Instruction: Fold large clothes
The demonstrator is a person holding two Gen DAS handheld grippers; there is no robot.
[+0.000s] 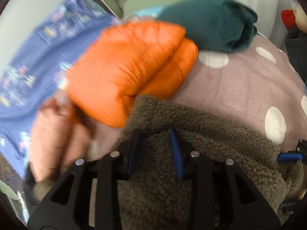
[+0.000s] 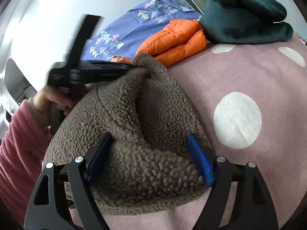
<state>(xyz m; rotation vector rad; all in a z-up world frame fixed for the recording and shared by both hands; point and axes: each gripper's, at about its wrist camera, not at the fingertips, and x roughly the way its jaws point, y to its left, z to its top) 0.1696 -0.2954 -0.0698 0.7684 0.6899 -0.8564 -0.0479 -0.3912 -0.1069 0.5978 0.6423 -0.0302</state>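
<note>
A brown fleece garment (image 2: 145, 126) lies bunched on the pink spotted bedcover (image 2: 239, 72). My left gripper (image 1: 155, 147) is shut on a fold of the fleece (image 1: 211, 134), with fabric packed between its blue pads. In the right wrist view the left gripper (image 2: 132, 65) pinches the fleece's raised far corner. My right gripper (image 2: 149, 159) has its jaws wide apart around a thick lump of the fleece; the pads touch its sides. The right gripper's blue pad (image 1: 289, 157) shows at the left wrist view's right edge.
A folded orange puffer jacket (image 2: 178, 38) and a folded dark green garment (image 2: 243, 17) lie at the far side of the bed. A blue patterned cloth (image 2: 138, 25) lies to their left. A bare hand (image 1: 55, 132) rests beside the orange jacket (image 1: 130, 67).
</note>
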